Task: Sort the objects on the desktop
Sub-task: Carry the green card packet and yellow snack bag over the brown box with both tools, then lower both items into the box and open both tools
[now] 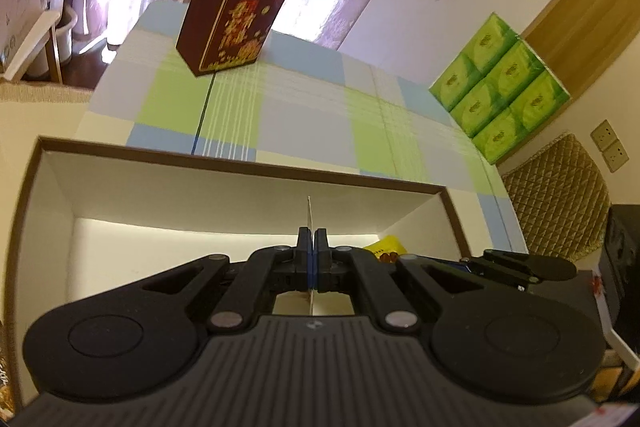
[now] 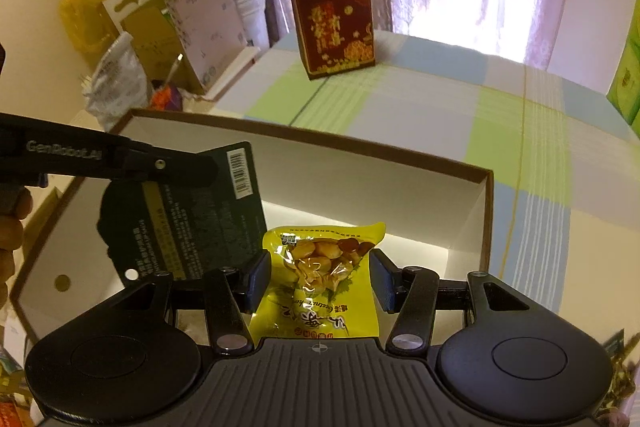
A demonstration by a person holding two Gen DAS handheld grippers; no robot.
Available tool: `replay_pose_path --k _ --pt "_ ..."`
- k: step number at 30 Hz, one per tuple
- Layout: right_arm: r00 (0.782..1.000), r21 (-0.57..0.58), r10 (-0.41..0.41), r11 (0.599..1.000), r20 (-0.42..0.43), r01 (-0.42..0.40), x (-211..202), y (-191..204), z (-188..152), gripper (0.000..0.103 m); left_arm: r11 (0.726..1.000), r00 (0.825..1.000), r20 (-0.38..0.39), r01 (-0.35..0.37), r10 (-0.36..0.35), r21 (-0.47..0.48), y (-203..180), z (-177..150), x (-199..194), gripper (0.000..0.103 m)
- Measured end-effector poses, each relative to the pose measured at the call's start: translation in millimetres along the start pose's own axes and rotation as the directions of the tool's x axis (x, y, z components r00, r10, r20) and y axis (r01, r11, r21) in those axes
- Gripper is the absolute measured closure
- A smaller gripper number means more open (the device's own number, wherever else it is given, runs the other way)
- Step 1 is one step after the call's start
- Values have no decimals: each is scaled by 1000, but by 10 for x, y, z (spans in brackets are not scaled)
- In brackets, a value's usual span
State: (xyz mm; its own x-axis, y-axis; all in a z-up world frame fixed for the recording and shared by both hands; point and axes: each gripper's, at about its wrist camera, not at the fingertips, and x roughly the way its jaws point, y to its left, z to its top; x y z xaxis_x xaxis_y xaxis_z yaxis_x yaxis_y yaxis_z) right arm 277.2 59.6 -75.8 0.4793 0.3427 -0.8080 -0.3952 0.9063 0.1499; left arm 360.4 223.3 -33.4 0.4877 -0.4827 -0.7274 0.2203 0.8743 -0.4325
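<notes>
My left gripper (image 1: 312, 239) is shut on a dark green printed card (image 2: 192, 219), which shows only as a thin pale edge (image 1: 309, 215) in the left wrist view. It holds the card upright over the open white cardboard box with a brown rim (image 2: 360, 151). The right wrist view shows the left gripper (image 2: 200, 175) coming in from the left. My right gripper (image 2: 320, 279) is open. A yellow snack packet (image 2: 320, 267) lies between its fingers inside the box, its corner also showing in the other view (image 1: 386, 247). A dark red gift box (image 2: 334, 23) stands upright at the table's far end.
The table has a green, blue and white checked cloth (image 2: 520, 147). Stacked green tissue packs (image 1: 500, 87) stand at its right edge against the wall. Cartons, bags and a bucket (image 2: 180, 27) crowd the floor on the left. A hand (image 2: 12, 227) shows at the left border.
</notes>
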Motion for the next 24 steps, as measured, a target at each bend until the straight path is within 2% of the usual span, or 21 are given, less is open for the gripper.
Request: replay_pose_path --k 8,11,14,17,19,20,22,23,24 --pt "999 0 -19 1000 -26 19 152 -12 1 52 999 999 -32 -5 4 -36 124 -16 238 103" --pt "999 -1 -20 1000 -29 20 171 -15 1 52 1000 999 -31 -20 20 -19 124 -16 237 95" --pt "999 -2 -23 1000 -31 23 173 -22 -3 51 999 999 -15 -37 37 15 83 -6 176 92" --pt "999 -2 -23 1000 -24 23 157 -17 -15 50 997 998 -4 -64 64 50 29 5 114 79" --pt "1000 -8 -10 1000 -18 10 146 -8 -10 48 993 996 2 -93 94 78 -4 5 72 77" --pt "1000 -11 -7 1000 -14 6 134 -1 -8 46 991 995 2 -104 104 86 -16 4 52 75" --pt "1000 -21 -2 1000 -6 2 114 13 -5 33 988 993 3 -118 118 95 -27 -3 3 70" --pt "1000 -27 -5 1000 4 5 95 22 -11 25 987 992 2 -124 124 100 -32 -8 -23 62" --pt "1000 -38 -6 999 13 6 74 33 -18 22 986 991 3 -133 133 104 -36 -12 -47 57"
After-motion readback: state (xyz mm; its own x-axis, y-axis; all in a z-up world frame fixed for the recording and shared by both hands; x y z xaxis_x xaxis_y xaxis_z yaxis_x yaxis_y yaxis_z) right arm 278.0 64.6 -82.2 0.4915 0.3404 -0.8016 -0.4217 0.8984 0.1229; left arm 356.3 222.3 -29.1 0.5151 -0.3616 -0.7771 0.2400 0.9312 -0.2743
